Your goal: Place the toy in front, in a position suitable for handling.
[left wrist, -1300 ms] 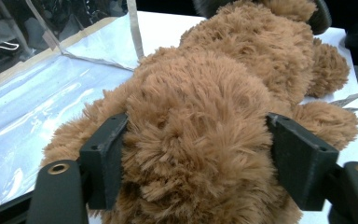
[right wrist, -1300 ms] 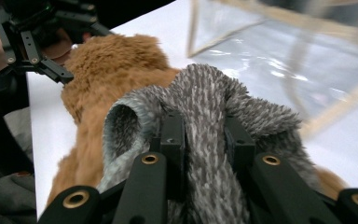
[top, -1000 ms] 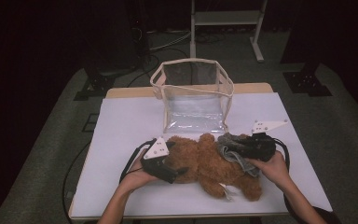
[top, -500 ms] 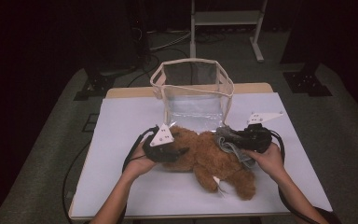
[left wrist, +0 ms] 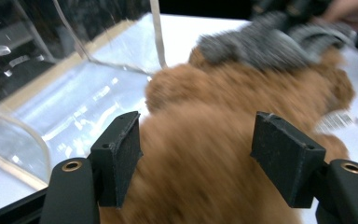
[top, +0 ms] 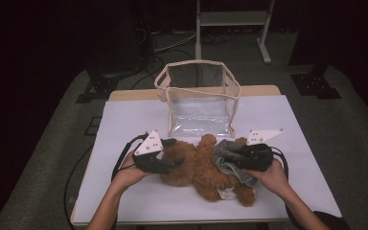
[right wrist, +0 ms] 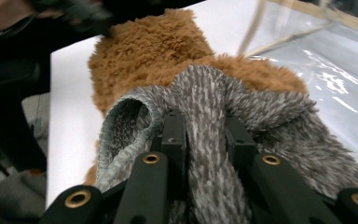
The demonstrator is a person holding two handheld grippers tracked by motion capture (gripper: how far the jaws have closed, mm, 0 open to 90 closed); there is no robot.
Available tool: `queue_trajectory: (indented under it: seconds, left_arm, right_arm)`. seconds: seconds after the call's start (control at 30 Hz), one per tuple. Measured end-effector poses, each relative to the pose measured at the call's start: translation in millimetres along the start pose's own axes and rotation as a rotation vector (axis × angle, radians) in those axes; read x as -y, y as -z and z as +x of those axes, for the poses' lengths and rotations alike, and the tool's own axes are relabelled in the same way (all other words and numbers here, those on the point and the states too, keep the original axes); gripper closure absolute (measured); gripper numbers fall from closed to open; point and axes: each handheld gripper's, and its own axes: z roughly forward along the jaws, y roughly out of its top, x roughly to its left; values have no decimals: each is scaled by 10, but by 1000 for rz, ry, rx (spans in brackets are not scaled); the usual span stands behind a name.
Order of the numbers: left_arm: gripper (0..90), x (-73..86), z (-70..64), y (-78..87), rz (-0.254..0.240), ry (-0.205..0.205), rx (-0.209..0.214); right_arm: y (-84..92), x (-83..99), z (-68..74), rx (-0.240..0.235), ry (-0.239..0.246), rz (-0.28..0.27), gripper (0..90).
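Note:
A brown teddy bear (top: 191, 167) lies on the white table cover just in front of a clear plastic bag (top: 199, 96). My left gripper (top: 175, 160) is at the bear's left end. In the left gripper view its jaws have just been opening, and they stand apart with brown fur (left wrist: 205, 154) filling the gap and touching both pads. My right gripper (top: 223, 155) is shut on a fold of the grey knitted garment (right wrist: 205, 102) on the bear (right wrist: 144, 51). The fold bulges up between the right gripper's (right wrist: 205, 135) narrow jaws.
The clear bag stands upright and open-topped with a beige rim (top: 163, 79) at the back middle of the table (top: 124, 115). A white tag (top: 225, 194) hangs from the bear near the front. Bare cover (top: 306, 120) lies on both sides. A metal stand (top: 230, 19) is behind the table.
Both hands and the bear have shifted a little toward the bag. The left gripper has risen slightly at the bear's left end. The right gripper keeps hold of the grey garment.

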Motion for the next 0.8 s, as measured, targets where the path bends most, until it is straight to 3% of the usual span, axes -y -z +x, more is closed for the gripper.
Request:
queue_trajectory:
  seconds: [0.1, 0.2, 0.27, 0.37, 0.47, 0.57, 0.63, 0.7, 0.8]
  left_arm:
    - [356, 60, -4, -141, 64, -8, 25]
    - [411, 161, -23, -163, 36, 32, 42]
    - [428, 189, -31, -149, 36, 36, 40]
    - [431, 190, -55, -131, 46, 25, 47]
    - [430, 188, -94, -106, 55, 19, 63]
    - [413, 207, -114, -53, 52, 17, 77]
    - [357, 200, -114, -15, 52, 10, 99]
    - [249, 165, -108, 7, 48, 4, 90]
    - [130, 108, -55, 17, 50, 14, 65]
  right_arm:
    - [17, 6, 92, 16, 34, 2, 738]
    - [50, -26, 62, 1, 29, 11, 733]
    - [86, -110, 14, 2, 28, 14, 729]
    - [83, -297, -38, 60, 54, 11, 728]
    - [-17, -450, -100, 58, 52, 11, 727]
    - [-171, -444, -123, 32, 44, 35, 725]
    - [-294, -336, -81, 1, 40, 74, 728]
    - [-316, -208, -34, -20, 3, 43, 736]
    - [-221, -105, 51, -30, 9, 8, 741]
